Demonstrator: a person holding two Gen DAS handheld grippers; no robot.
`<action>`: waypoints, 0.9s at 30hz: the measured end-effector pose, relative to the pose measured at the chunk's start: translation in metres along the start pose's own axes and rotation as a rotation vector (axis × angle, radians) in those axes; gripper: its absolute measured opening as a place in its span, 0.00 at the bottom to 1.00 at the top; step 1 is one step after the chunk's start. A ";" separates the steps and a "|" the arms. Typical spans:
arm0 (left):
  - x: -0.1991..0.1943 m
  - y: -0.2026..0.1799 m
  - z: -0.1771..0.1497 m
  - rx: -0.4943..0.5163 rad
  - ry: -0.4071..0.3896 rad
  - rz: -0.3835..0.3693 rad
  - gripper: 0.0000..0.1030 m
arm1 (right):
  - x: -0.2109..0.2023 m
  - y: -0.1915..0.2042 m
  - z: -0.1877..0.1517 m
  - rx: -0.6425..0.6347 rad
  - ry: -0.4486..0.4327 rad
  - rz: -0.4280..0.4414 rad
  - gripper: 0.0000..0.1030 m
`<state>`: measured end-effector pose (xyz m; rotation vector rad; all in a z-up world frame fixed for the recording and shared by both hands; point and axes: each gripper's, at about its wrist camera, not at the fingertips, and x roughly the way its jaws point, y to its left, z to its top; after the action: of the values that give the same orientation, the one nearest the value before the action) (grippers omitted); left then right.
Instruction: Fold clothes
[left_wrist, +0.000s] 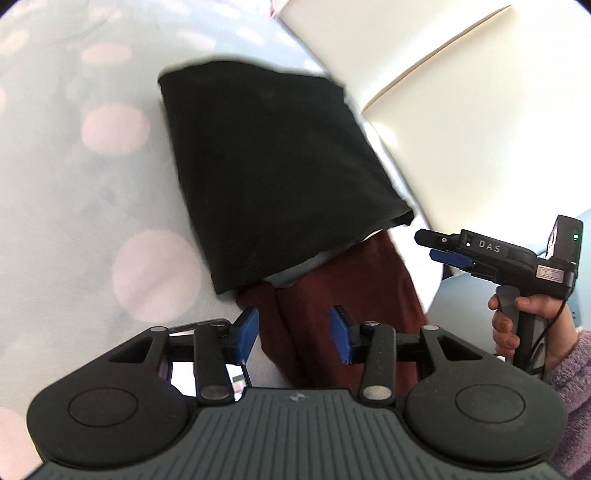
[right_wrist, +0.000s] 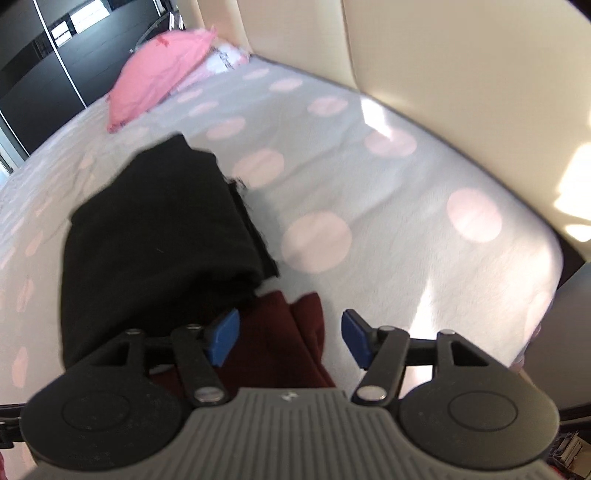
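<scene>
A folded black garment (left_wrist: 273, 170) lies on the dotted bedsheet, and it overlaps the far end of a dark red garment (left_wrist: 332, 314) with a sliver of pale cloth between them. My left gripper (left_wrist: 294, 334) hovers open over the red garment, nothing between its blue pads. In the left wrist view the right gripper (left_wrist: 430, 245) is held by a hand at the right, beyond the bed edge. In the right wrist view the black garment (right_wrist: 155, 236) sits ahead left and the dark red garment (right_wrist: 280, 332) lies under the open right gripper (right_wrist: 288, 338).
The bed is covered by a pale blue sheet (right_wrist: 369, 206) with pink dots. A pink pillow (right_wrist: 159, 77) lies at the far end. A cream padded headboard (right_wrist: 461, 74) runs along the right side. Dark wardrobe doors (right_wrist: 33, 74) stand at the back left.
</scene>
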<state>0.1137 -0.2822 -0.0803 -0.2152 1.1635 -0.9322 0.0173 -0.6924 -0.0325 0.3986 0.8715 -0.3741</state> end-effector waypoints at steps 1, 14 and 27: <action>-0.013 -0.001 0.001 0.018 -0.020 0.003 0.43 | -0.009 0.005 0.001 -0.007 -0.014 0.003 0.63; -0.181 -0.021 -0.016 0.172 -0.336 0.203 0.54 | -0.130 0.171 -0.007 -0.225 -0.155 0.238 0.73; -0.318 -0.023 -0.075 0.150 -0.666 0.526 0.74 | -0.240 0.346 -0.098 -0.389 -0.362 0.509 0.85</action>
<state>0.0110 -0.0448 0.1205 -0.0769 0.4857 -0.4186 -0.0256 -0.3096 0.1642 0.1704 0.4483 0.1924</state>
